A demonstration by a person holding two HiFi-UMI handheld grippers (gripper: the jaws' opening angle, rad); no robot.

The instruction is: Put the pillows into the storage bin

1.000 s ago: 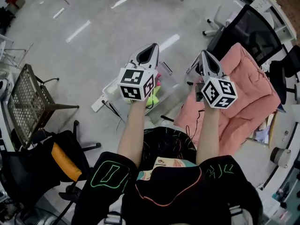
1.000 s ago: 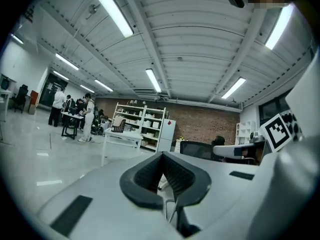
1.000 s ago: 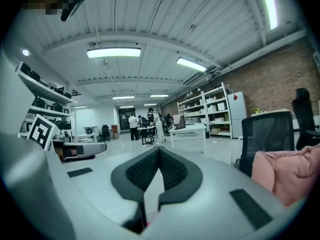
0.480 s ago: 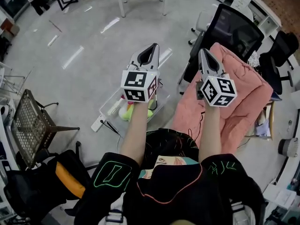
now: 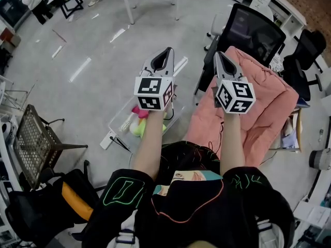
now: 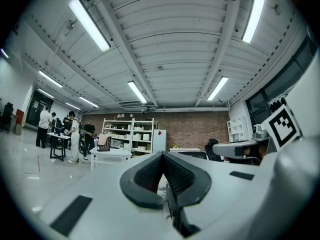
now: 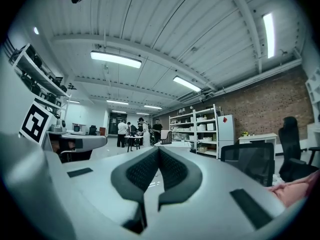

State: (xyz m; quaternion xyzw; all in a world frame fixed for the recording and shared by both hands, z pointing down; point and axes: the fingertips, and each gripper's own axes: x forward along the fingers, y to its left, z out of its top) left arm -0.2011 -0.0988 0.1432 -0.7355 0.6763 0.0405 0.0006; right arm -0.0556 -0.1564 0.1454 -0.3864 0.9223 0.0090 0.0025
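L gripper [image 5: 166, 53] & R gripper [image 5: 218, 56] both shut, empty, held level in the air. Salmon-pink quilted pillow [image 5: 265, 107] lies low on the right over black office chair [image 5: 254, 31], nearer R gripper. Clear plastic storage bin [image 5: 119, 119] sits on the floor under L arm, left of pillow.

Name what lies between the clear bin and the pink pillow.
Head view: only a narrow strip of grey floor separates the clear bin from the pink pillow.
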